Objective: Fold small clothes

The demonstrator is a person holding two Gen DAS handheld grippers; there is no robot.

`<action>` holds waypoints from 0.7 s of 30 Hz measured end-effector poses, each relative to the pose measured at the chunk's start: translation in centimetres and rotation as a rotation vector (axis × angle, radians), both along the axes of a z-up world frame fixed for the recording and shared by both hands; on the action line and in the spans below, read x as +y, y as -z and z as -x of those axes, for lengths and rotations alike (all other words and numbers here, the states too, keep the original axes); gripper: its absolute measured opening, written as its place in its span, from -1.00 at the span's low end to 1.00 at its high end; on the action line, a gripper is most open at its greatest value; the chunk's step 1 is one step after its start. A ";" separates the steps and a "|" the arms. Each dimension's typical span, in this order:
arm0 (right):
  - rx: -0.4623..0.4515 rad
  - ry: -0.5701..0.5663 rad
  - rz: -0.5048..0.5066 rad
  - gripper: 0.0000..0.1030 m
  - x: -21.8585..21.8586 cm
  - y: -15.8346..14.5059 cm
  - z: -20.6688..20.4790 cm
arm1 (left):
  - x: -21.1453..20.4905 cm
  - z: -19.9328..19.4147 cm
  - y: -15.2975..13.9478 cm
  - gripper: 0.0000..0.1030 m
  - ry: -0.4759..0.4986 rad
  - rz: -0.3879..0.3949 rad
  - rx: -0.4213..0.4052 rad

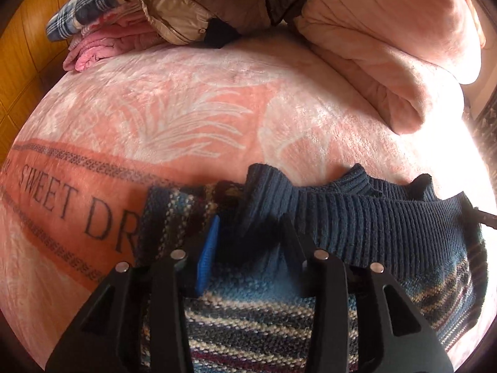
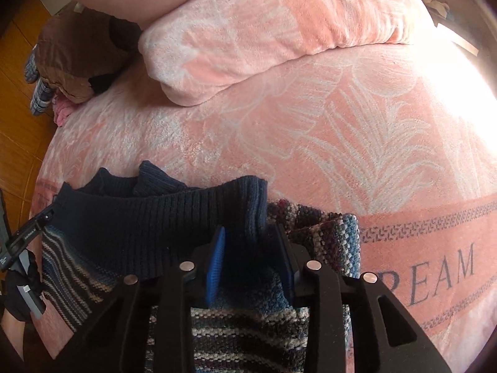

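A striped knit sweater (image 1: pixel 254 320) with a dark blue ribbed band (image 1: pixel 388 217) lies on the pink blanket at the near edge of both views. My left gripper (image 1: pixel 250 248) is shut on a bunched fold of the band near the sweater's left corner, and fabric pokes up between its fingers. My right gripper (image 2: pixel 251 261) is shut on the band (image 2: pixel 130 220) at the sweater's (image 2: pixel 248 326) right corner. The band hangs stretched between the two. The left gripper's tip (image 2: pixel 29 236) shows at the left edge of the right wrist view, held by a gloved hand (image 2: pixel 18 292).
The pink blanket (image 1: pixel 192 118) with a leaf pattern and printed letters covers the bed. A folded pink quilt (image 1: pixel 388 46) and a pile of clothes with a tan jacket (image 1: pixel 174 3) lie at the far side. A wooden floor (image 2: pixel 18 143) shows on the left.
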State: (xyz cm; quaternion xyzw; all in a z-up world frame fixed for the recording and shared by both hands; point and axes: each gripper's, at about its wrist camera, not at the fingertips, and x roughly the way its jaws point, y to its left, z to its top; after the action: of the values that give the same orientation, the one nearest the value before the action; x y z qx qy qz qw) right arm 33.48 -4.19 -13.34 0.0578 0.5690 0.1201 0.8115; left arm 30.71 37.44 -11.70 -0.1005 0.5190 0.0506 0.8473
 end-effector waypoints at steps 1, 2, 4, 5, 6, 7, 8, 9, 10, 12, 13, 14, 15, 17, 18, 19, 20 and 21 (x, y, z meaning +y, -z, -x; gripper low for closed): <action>-0.005 -0.001 -0.003 -0.36 -0.2 -0.3 0.3 | 0.3 0.4 -0.4 -0.21 -0.005 0.005 -0.008; -0.009 0.000 -0.015 -0.36 -0.6 -0.7 0.7 | 0.4 0.8 -0.9 -0.21 -0.003 0.007 -0.016; -0.012 0.003 -0.048 -0.29 -1.4 -1.7 1.5 | 0.2 1.9 -2.0 -0.18 0.020 0.011 -0.024; -0.006 0.004 -0.072 -0.22 -2.0 -2.2 2.1 | -0.1 2.5 -2.5 -0.16 0.035 0.020 -0.019; 0.002 0.003 -0.096 -0.21 -2.4 -2.7 2.6 | -0.5 3.1 -2.9 -0.13 0.049 0.036 -0.010; 0.011 0.004 -0.110 -0.20 -2.9 -3.1 3.3 | -0.9 3.8 -3.2 -0.13 0.064 0.056 0.000; 0.019 0.002 -0.119 -0.17 -3.3 -3.5 4.0 | -1.3 4.6 -3.5 -0.12 0.078 0.079 0.005; 0.031 0.000 -0.125 -0.15 -3.7 -3.7 4.8 | -1.8 5.3 -3.6 -0.06 0.091 0.093 0.015; 0.039 -0.001 -0.130 -0.13 -4.1 -3.9 5.7 | -2.2 6.0 -3.6 0.02 0.099 0.094 0.030; 0.069 -0.010 -0.113 -0.10 -4.6 -3.7 7.7 | -3.0 7.5 -3.4 0.04 0.109 0.108 0.054; 0.082 -0.016 -0.098 -0.09 -4.8 -3.5 8.7 | -3.2 8.3 -3.2 0.04 0.112 0.118 0.060; 0.092 -0.021 -0.085 -0.07 -4.9 -3.2 9.7 | -3.5 9.1 -3.0 0.04 0.114 0.122 0.066; 0.102 -0.021 -0.065 -0.06 -5.2 -2.8 10.7 | -3.7 9.8 -2.7 0.04 0.118 0.125 0.077; 0.122 -0.033 -0.036 -0.04 -5.5 -1.9 12.2 | -3.9 10.9 -2.2 0.04 0.127 0.118 0.095; 0.141 -0.039 -0.027 -0.04 -5.7 -1.3 12.9 | -4.0 11.4 -1.9 0.04 0.131 0.114 0.102; 0.163 -0.040 -0.029 -0.04 -6.0 -0.6 13.5 | -4.0 11.8 -1.6 0.04 0.131 0.113 0.112; 0.189 -0.048 -0.050 -0.13 -6.1 0.1 13.9 | -4.0 12.1 -1.3 0.04 0.129 0.118 0.120; 0.215 -0.058 -0.070 -0.21 -6.1 0.7 14.2 | -4.0 12.4 -1.0 0.04 0.129 0.125 0.127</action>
State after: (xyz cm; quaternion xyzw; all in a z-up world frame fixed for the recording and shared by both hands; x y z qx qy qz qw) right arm 19.23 -10.27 -14.08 0.0820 0.6498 0.1564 0.7393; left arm 18.35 33.41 -10.73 -0.1164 0.5791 -0.0302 0.8063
